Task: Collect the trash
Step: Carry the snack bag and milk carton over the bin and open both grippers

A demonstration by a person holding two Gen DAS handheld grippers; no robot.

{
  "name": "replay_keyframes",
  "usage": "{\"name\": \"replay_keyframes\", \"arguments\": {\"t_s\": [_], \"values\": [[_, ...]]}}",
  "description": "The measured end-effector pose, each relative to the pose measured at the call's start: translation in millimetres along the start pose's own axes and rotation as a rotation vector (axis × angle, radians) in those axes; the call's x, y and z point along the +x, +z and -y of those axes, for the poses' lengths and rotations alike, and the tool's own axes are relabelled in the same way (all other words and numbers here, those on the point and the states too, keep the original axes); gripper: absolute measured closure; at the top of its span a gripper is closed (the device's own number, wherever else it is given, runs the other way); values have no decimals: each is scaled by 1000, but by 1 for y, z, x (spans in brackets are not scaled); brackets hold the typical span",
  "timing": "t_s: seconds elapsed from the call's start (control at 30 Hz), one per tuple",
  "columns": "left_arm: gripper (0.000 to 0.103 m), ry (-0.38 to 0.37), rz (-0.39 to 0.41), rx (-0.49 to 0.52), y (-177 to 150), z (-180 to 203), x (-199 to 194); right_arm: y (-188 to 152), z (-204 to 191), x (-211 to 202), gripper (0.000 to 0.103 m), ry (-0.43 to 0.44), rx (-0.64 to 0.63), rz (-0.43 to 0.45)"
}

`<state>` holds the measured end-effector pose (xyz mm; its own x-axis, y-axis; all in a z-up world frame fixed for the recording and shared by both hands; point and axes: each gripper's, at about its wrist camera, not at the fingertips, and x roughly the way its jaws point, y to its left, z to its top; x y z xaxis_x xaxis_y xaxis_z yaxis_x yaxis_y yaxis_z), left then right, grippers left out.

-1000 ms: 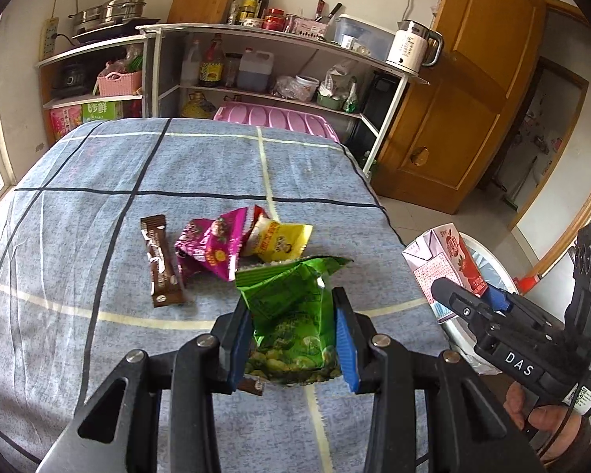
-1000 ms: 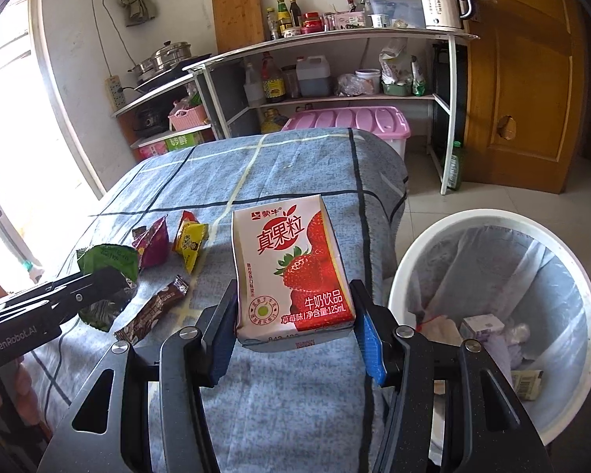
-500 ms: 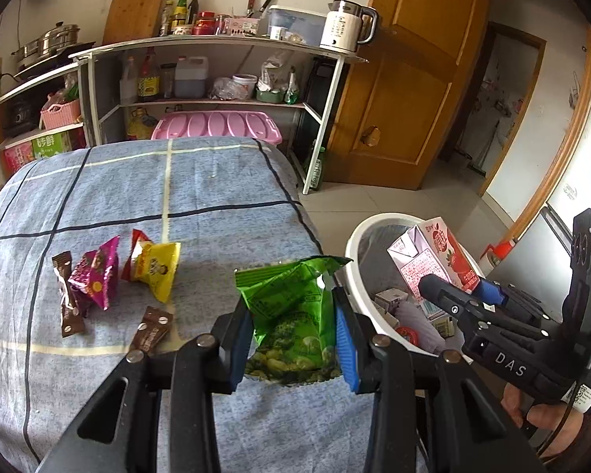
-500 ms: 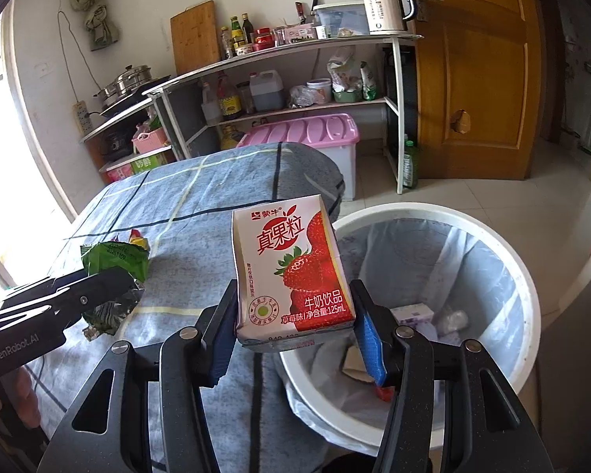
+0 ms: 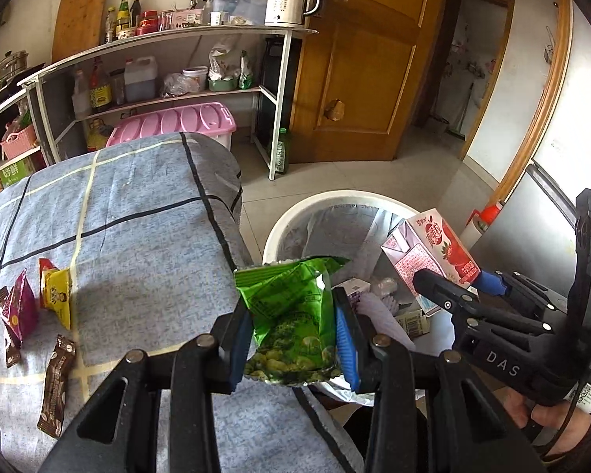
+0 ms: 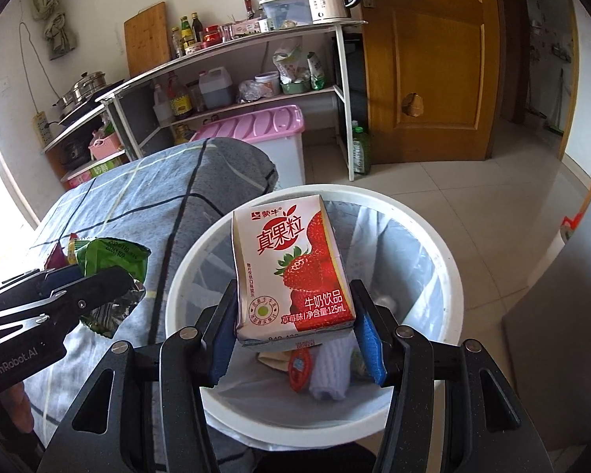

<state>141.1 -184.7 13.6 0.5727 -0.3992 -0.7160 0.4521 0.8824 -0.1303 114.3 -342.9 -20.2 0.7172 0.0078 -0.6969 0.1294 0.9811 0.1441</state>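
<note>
My left gripper (image 5: 293,339) is shut on a green snack bag (image 5: 291,315), held over the table's right edge beside the white bin (image 5: 295,216). My right gripper (image 6: 295,339) is shut on a strawberry milk carton (image 6: 291,272), hanging upright over the open bin (image 6: 445,276). The bin has a clear liner and holds several bits of trash. In the left wrist view the carton (image 5: 433,252) and right gripper (image 5: 453,295) hang over the bin's right side. The right wrist view shows the green bag (image 6: 106,256) at the left in the left gripper (image 6: 98,287).
On the blue checked tablecloth (image 5: 138,244) lie a yellow packet (image 5: 55,293), a magenta packet (image 5: 17,307) and a brown wrapper (image 5: 55,386). Behind stand a white shelf unit (image 5: 177,79), a pink storage box (image 5: 173,122) and a wooden door (image 5: 366,59). Tiled floor surrounds the bin.
Both grippers have swung to the right, from over the table toward the bin. The carton now hangs over the bin's opening, and the green bag has reached the table's edge.
</note>
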Motion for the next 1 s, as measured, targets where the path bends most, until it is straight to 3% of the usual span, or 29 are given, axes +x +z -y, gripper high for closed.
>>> {"name": "replay_keyframes", "arguments": {"t_s": [0.5, 0.7, 1.0], "values": [[62, -3, -52, 25, 3, 22, 31, 2, 20, 26, 49, -57, -3, -69], [49, -4, -56, 14, 3, 19, 32, -1, 18, 33, 48, -65, -15, -89], [45, 13, -40, 7, 1, 14, 24, -4, 17, 27, 45, -50, -6, -73]]}}
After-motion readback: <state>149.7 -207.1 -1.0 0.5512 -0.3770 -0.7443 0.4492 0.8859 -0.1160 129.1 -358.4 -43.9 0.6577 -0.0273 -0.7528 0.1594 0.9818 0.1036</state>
